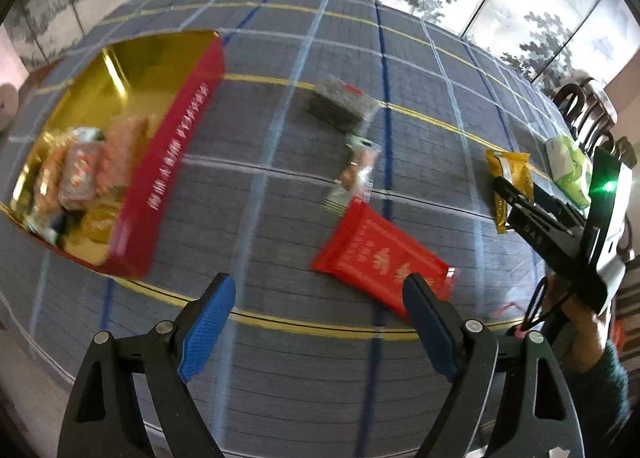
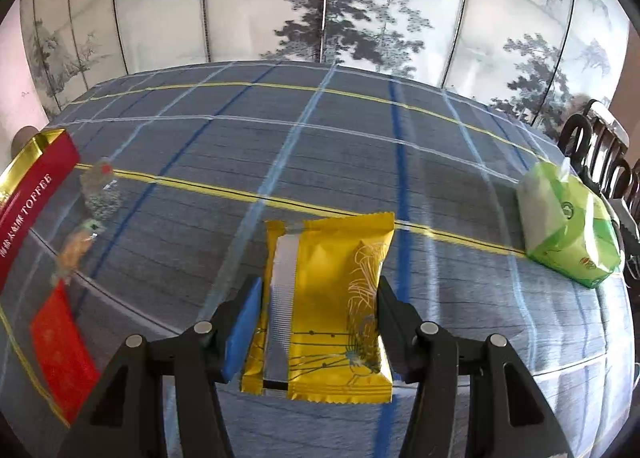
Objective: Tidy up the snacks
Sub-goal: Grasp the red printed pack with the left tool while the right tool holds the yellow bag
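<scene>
— What's nearest your right fingers?

— My right gripper (image 2: 320,322) is clamped on a yellow packet (image 2: 332,310); both pads press its sides and it hangs above the checked tablecloth (image 2: 320,145). It carries a thin line drawing of a flower and a silver seam strip, but no words I can read.

— And your left?

— My left gripper (image 1: 320,322) stands wide apart with nothing between the fingers. Just past the right-hand finger lies a red packet (image 1: 380,262) flat on the cloth, printed in gold characters too blurred for me to make out.

— Further out?

— Beyond the red one, a clear-wrapped snack (image 1: 356,169), then a dark speckled packet (image 1: 340,101); the blur leaves their labels unreadable. To the left sits the red tin (image 1: 172,165), gold inside, with several wrapped snacks (image 1: 80,177) piled at its near end. From the right wrist its side reads "TOFFEE" after some Chinese characters.

— Anything at the far edge?

— A green and white pack (image 2: 568,225), possibly tissues, near the table's right edge. Behind the table stands a folding screen (image 2: 360,9) painted with pine trees.
</scene>
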The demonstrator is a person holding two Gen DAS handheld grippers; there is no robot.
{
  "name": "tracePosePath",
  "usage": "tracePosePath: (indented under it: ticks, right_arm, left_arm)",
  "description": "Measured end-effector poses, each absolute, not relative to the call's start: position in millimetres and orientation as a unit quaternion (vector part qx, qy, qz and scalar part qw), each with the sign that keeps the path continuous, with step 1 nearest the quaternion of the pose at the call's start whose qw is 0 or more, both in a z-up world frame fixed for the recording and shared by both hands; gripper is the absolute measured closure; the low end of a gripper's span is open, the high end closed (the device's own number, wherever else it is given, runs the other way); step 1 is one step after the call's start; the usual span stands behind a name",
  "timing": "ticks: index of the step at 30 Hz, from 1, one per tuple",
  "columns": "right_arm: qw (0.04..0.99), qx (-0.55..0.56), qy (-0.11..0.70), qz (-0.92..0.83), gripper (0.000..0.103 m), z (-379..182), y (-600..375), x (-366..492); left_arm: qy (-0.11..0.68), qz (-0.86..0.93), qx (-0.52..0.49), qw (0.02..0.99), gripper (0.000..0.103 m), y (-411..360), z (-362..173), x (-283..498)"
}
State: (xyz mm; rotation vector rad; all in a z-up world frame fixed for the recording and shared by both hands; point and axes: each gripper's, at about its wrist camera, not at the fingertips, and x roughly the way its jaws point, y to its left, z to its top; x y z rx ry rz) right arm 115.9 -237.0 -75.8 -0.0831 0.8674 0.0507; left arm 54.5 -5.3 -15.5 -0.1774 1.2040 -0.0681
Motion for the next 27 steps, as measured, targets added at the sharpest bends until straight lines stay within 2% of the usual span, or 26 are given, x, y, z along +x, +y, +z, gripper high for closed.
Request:
tracePosePath:
  ticks: [16, 27]
  right_arm:
    - [0.906, 0.009, 0.423, 0.022, 0.047, -87, -286, 110]
    - [0.906, 0.003, 0.423, 0.02, 0.047, -88, -283, 111]
  left_arm:
    - [0.615, 0.002, -0.208, 0.761, 0.021, -39, -36, 69]
    - [0.601, 0.069, -0.228, 0.763, 0.022, -54, -49, 85]
